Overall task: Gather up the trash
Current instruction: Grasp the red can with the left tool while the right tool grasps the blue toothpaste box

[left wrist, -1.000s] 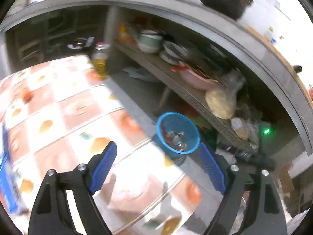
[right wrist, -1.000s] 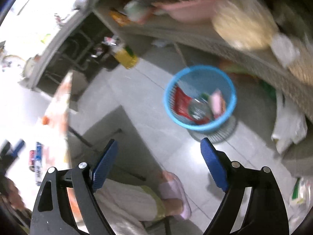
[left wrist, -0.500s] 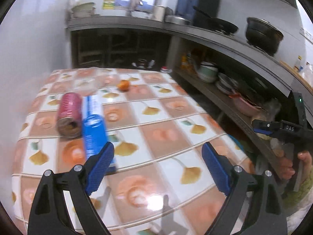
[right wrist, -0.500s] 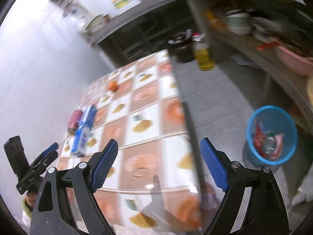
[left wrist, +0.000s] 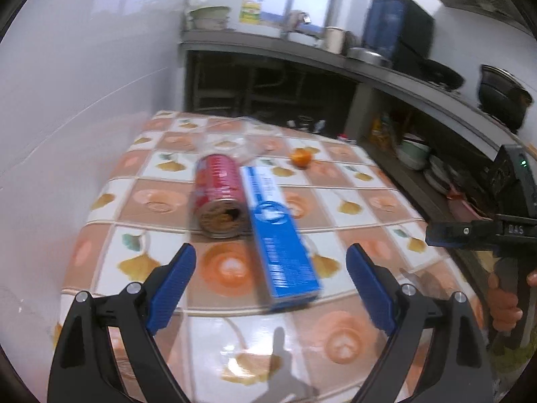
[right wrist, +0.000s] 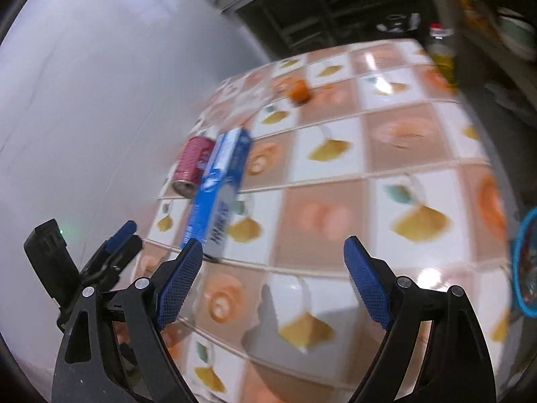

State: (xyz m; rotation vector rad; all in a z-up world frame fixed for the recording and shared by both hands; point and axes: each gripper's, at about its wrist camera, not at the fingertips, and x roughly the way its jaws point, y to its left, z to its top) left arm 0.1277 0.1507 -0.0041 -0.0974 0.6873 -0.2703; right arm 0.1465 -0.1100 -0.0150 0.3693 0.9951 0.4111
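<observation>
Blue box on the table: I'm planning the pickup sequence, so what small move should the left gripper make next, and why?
Probably ease the left gripper forward and down over the blue box. Its jaws stand open and empty, and the box lies just ahead between them, beside the red can.

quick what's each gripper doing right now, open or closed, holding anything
Left gripper: open, holding nothing, above the table with the blue box ahead between its fingers.
Right gripper: open, holding nothing, over the table.

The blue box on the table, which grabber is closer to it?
Left. The left gripper hangs open right over the blue box, its near end between the fingers. The right gripper is open too, off to the box's right side.
</observation>
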